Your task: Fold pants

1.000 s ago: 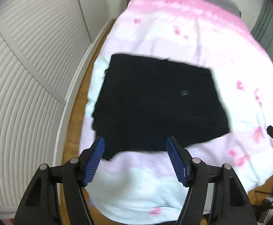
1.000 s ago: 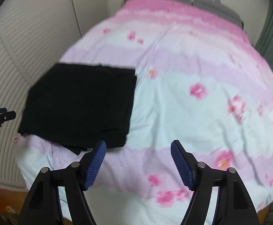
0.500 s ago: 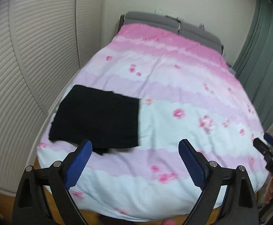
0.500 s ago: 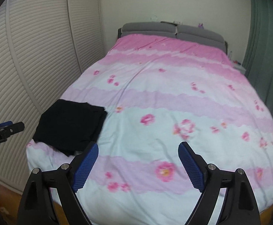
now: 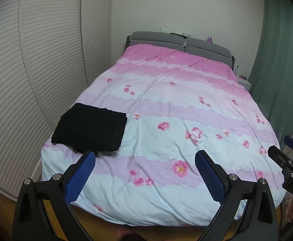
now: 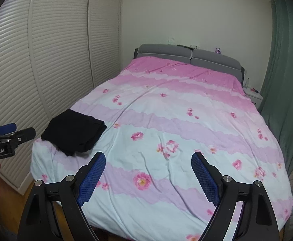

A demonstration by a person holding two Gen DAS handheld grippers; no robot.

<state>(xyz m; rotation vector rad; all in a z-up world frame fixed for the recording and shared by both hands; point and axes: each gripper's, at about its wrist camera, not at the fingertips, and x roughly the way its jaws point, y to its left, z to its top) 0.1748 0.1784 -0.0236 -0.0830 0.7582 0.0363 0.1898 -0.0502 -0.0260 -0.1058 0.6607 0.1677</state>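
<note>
With the folded black fabric pants (image 5: 90,129) lying at the near left corner of the pink floral duvet (image 5: 166,140), folding looks complete. Left gripper (image 5: 145,172) is opening, right gripper (image 6: 148,172) released; both empty. Best withdrawn clear, leaving the stack square.

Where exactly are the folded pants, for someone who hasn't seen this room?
Find the bed with its pink flowered cover. At its foot, on the corner nearest the slatted closet doors, lie the pants: a flat black rectangle, the only dark thing there.

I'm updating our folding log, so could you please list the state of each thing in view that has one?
Black pants: folded, lying flat on the bed's near left corner.
Duvet: spread over the bed, lightly creased.
Left gripper: jaws opening, nothing between them.
Right gripper: open, empty.
Wardrobe doors: shut.
</note>
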